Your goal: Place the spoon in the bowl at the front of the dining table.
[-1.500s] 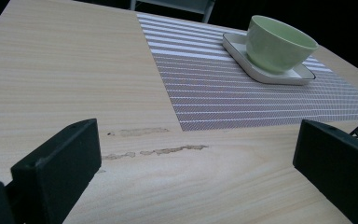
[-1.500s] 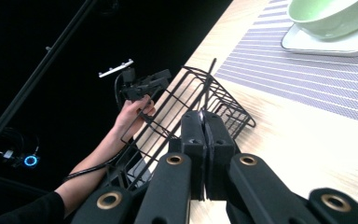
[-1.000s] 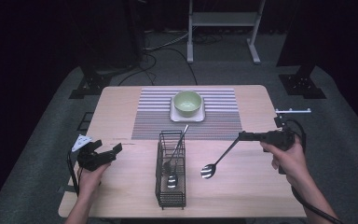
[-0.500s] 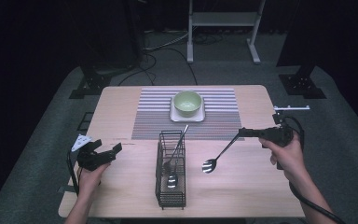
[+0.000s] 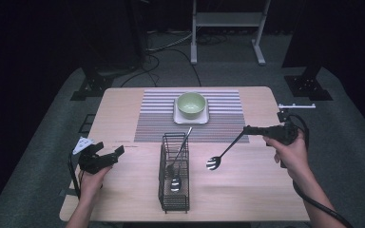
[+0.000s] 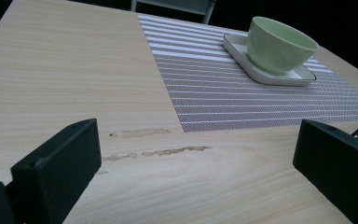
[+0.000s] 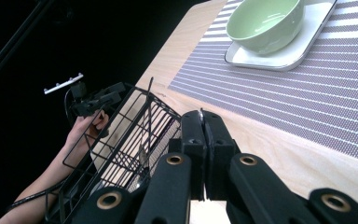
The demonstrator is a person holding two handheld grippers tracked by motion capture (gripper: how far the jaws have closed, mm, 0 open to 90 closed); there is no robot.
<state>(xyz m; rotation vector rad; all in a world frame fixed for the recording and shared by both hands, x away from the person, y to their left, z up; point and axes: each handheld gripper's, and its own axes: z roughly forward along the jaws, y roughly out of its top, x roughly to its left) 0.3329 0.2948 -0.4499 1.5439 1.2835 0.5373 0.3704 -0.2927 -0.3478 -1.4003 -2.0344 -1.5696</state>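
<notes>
Resting low at the left edge of the table (image 5: 123, 118), the left tongs (image 5: 105, 156) sit in the person's left hand (image 5: 91, 179) with their jaws spread wide and nothing between them; in the left gripper view bare wood and a few pale smears lie between the two black jaws. Just right of them, near the table's front middle, stands a black wire basket (image 5: 174, 173) with a spoon (image 5: 178, 159) leaning inside it, handle up toward the far side. Behind the basket lies a striped mat (image 5: 157, 116), and on it a white square plate (image 5: 190, 117) carries a green bowl (image 5: 191, 104). To the right of the basket, a second spoon (image 5: 223, 154) hangs tilted above the table, its shiny bowl low and close to the basket, its dark handle rising to the right into the right tongs (image 5: 248, 129). Those tongs are clamped tight on the handle's end, held by the right hand (image 5: 290, 152) over the table's right side, a cable trailing off.
</notes>
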